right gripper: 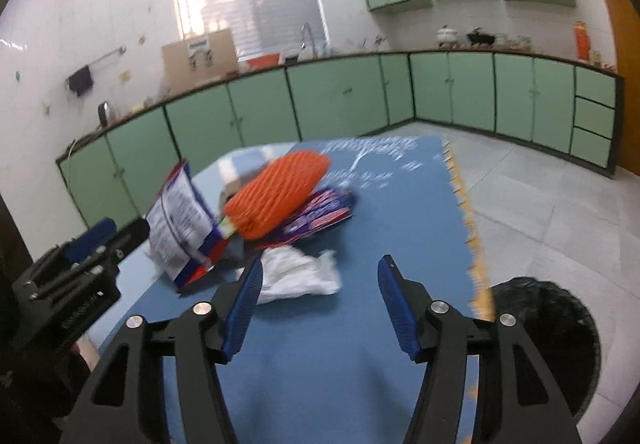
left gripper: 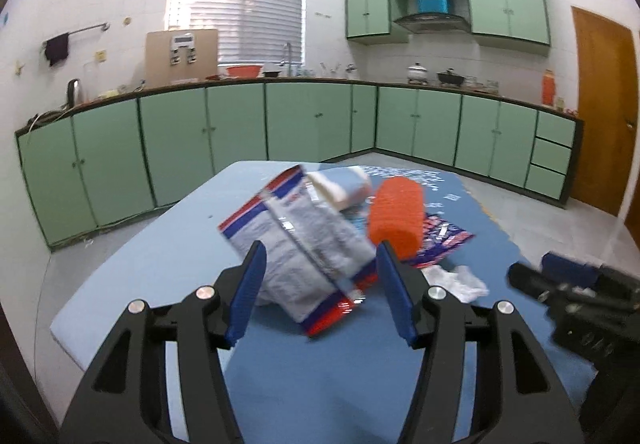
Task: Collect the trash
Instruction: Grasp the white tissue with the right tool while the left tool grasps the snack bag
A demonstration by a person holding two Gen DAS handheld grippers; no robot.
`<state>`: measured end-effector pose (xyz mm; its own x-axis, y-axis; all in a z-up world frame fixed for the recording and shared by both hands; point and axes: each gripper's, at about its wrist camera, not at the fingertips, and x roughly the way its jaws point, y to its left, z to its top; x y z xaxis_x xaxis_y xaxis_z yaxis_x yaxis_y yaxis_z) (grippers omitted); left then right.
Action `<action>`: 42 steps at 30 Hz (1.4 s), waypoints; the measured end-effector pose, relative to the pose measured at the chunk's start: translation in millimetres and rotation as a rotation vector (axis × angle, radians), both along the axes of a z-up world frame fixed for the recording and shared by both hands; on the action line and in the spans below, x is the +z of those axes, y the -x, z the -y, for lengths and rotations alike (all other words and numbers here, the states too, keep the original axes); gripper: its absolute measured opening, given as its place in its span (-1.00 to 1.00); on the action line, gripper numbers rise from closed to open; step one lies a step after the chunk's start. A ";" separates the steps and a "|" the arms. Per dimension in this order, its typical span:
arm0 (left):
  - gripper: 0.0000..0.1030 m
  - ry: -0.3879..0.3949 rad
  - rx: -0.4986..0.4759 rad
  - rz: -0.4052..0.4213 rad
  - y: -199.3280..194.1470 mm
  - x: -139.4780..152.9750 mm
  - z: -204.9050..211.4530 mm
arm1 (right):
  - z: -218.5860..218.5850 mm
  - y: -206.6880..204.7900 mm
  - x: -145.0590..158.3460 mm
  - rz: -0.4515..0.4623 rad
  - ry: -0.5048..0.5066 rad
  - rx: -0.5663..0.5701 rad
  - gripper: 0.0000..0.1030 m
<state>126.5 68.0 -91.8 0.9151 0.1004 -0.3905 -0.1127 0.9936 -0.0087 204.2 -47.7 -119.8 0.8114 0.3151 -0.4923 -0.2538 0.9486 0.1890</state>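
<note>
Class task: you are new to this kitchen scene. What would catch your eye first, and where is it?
First the bright orange foam net sleeve, lying on top of the litter heap in the middle of the blue table mat. Next the large red, white and blue foil snack bag, tilted up left of it, and the crumpled white tissue nearer the camera.

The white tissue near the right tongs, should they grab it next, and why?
Probably yes. The right tongs are open and empty, and the crumpled tissue lies on the table just ahead of the left finger. Ease forward and a bit left so it sits between the fingers, then close. The bin waits beside the table.
</note>
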 end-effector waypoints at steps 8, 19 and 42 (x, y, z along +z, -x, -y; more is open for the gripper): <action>0.08 0.027 0.036 -0.011 -3.5 -9.5 -22.7 | -33.2 -28.2 -14.7 -0.075 0.019 -0.012 0.15; 0.08 0.063 0.036 -0.063 -22.9 -21.2 -32.4 | -47.7 -44.0 -34.3 -0.167 0.080 0.028 -0.74; 0.34 0.130 0.016 -0.196 -55.7 -48.2 -29.9 | -21.4 -24.0 -17.7 -0.079 0.044 0.021 -0.93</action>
